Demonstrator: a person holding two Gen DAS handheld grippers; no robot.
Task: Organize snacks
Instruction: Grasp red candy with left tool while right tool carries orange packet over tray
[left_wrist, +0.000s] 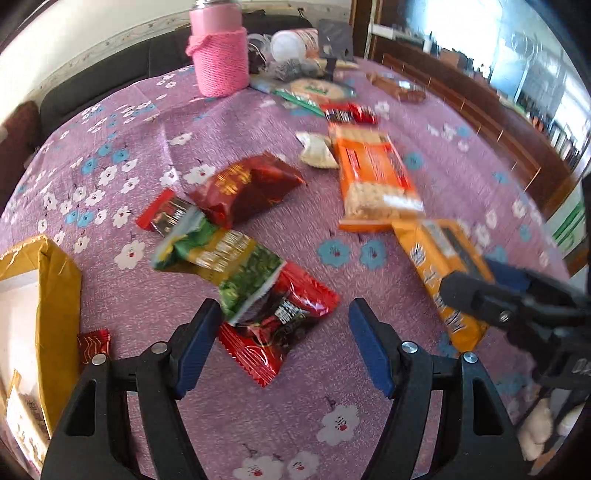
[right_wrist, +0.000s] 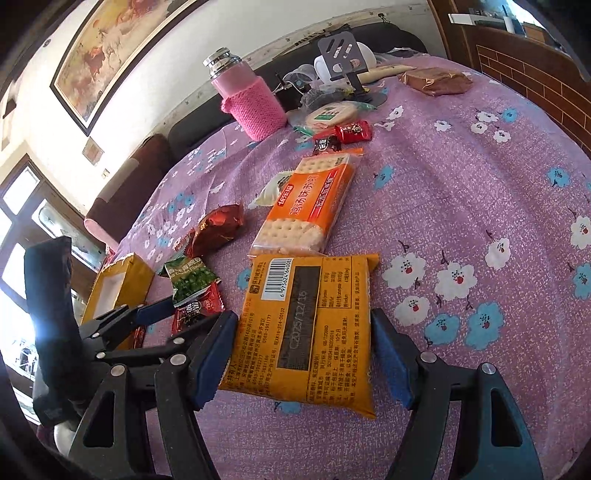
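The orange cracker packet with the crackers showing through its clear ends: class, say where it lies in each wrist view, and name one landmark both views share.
Left wrist view: orange cracker packet lies right of centre, in the upper half, on the purple floral cloth.
Right wrist view: orange cracker packet lies at centre, just beyond the yellow barcode packet.
Shared landmark: the pink knitted-sleeve bottle at the table's far side.

Two wrist fisheyes, close, angled down, sharing snack-strewn tablecloth (left_wrist: 258, 122)

Black tool (left_wrist: 284, 347), blue pads (left_wrist: 195, 354)
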